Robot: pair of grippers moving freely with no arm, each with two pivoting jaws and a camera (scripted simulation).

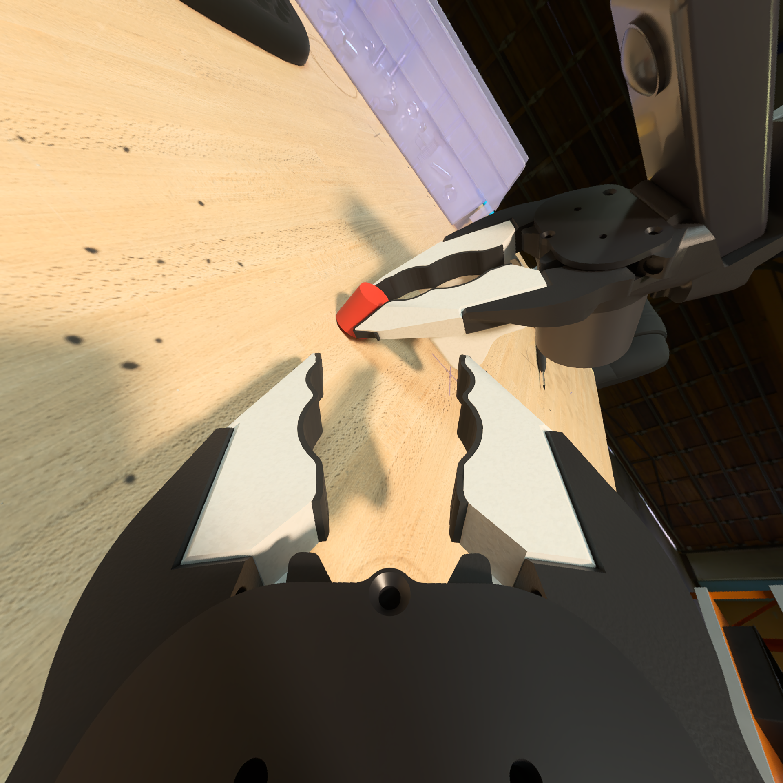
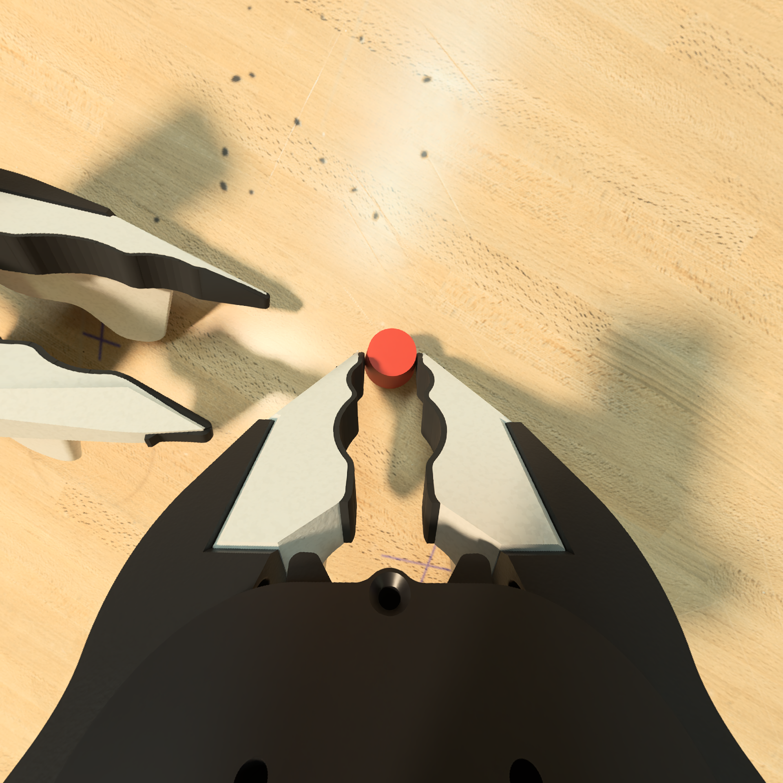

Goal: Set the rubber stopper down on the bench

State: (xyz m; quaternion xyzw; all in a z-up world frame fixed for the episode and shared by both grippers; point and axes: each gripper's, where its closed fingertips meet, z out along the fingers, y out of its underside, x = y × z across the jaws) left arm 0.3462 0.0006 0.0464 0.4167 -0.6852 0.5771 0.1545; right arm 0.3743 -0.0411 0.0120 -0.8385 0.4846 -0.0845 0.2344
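Observation:
The red rubber stopper point(image 2: 390, 358) is a short cylinder, pinched at its sides by the tips of my right gripper point(image 2: 390, 360), which is shut on it. In the left wrist view the stopper point(image 1: 360, 307) sits low at the wooden bench point(image 1: 169, 212), its lower end at or just above the surface with its shadow right under it. There my right gripper point(image 1: 365, 312) reaches in from the right. My left gripper point(image 1: 390, 360) is open and empty, close in front of the stopper without touching it. It also shows in the right wrist view point(image 2: 237, 366), at the left.
A translucent lilac plastic case point(image 1: 423, 106) lies along the bench's far right edge. A black rounded object point(image 1: 262, 25) stands at the top left. The bench edge point(image 1: 593, 423) runs down the right, with dark floor beyond. Faint pencil crosses point(image 2: 101, 339) mark the wood.

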